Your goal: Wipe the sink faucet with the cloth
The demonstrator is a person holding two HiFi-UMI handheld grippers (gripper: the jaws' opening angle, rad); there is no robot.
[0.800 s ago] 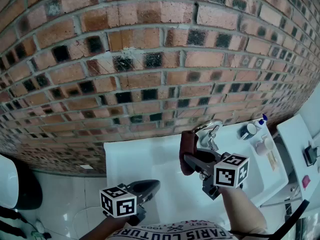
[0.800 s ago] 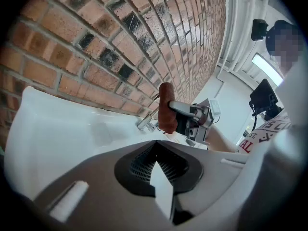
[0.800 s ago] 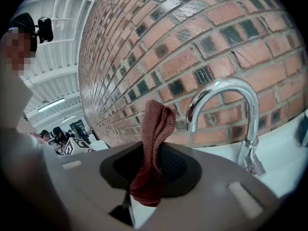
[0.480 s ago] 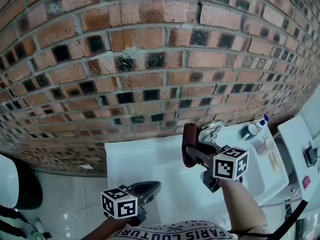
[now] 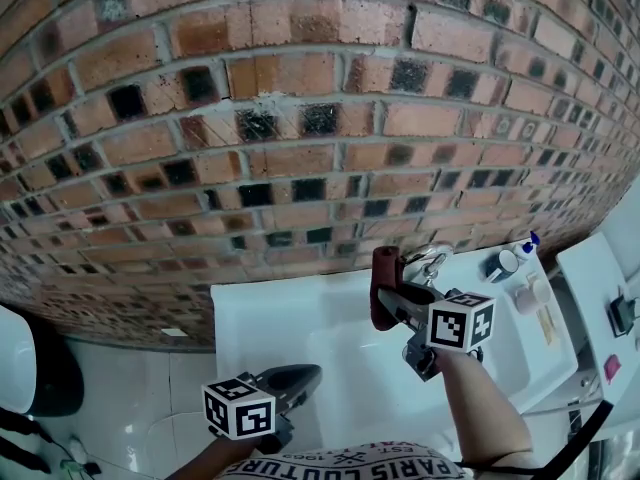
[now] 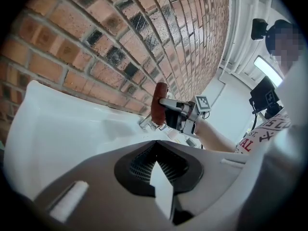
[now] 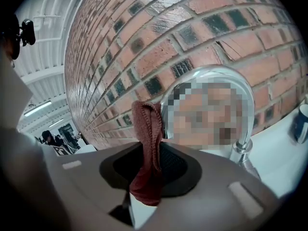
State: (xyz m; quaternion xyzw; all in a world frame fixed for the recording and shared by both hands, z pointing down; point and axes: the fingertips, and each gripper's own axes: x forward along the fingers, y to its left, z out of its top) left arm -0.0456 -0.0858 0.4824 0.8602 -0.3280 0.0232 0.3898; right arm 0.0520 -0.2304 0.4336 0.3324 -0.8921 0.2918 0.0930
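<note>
my right hand-held gripper is clenched on the cloth, a dark red, knitted-looking rag folded lengthwise. in the right gripper view the cloth runs down into the narrow slot between the jaws and stands up past their tips in a tall fold. its upper edge lies just beside the left side of the faucet, a chrome arch rising from a round base at the back of the sink. the fold overlaps the arch from that angle, but i cannot tell whether the two touch. from the head view the cloth hangs upright, just left of the spout, above the white basin.

my left hand-held gripper is closed, its jaws pressed together with nothing between them. it hangs low near the front left of the sink, well apart from the faucet, and points across the basin toward my other arm.

a brick wall rises right behind the sink. on the sink's back right corner stand a dark cup and, just beside it, a small bottle with a blue cap.
</note>
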